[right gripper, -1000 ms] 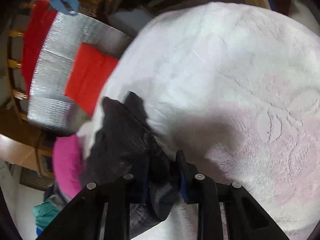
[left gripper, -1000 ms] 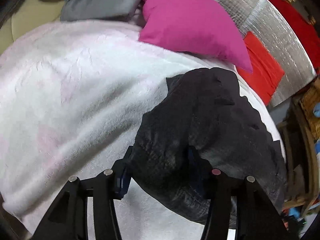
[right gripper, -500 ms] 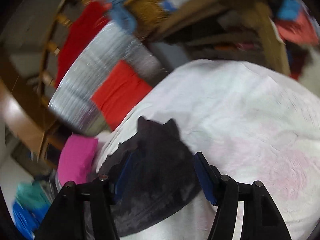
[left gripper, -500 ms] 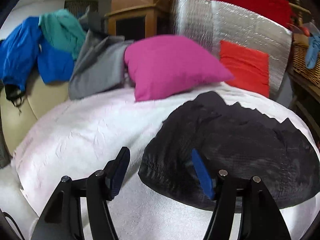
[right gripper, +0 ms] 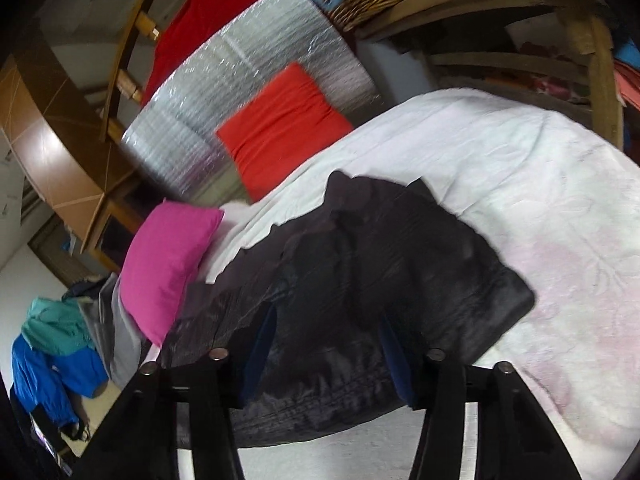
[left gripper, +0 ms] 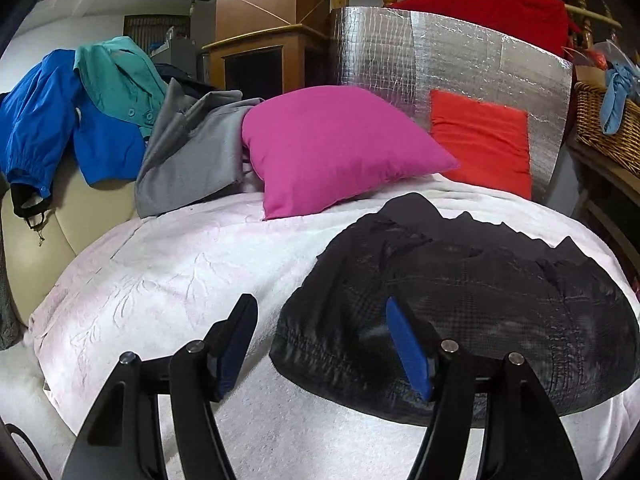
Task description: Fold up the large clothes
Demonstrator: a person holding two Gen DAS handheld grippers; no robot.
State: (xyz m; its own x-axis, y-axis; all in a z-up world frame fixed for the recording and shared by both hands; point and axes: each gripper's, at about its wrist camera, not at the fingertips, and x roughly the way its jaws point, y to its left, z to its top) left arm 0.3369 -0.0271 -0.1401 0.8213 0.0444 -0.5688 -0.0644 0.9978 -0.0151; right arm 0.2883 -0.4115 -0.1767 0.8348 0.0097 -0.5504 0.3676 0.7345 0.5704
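Garment (left gripper: 472,300) first: we see the black piece lying in a compact folded bundle on the white blanket (left gripper: 160,280), toward four o'clock of the bed, below the pink cushion (left gripper: 332,148) at twelve. Our left tongs (left gripper: 320,344) have just been opening and stand apart above the bundle's near edge, gripping nothing. Our right tongs (right gripper: 324,356) have just narrowed a little, yet their pads press on no cloth. We judge this piece folded and let go. Blue (left gripper: 40,120), teal (left gripper: 120,80) and grey clothes (left gripper: 192,148) at ten o'clock look unfolded, so we reckon much is left.
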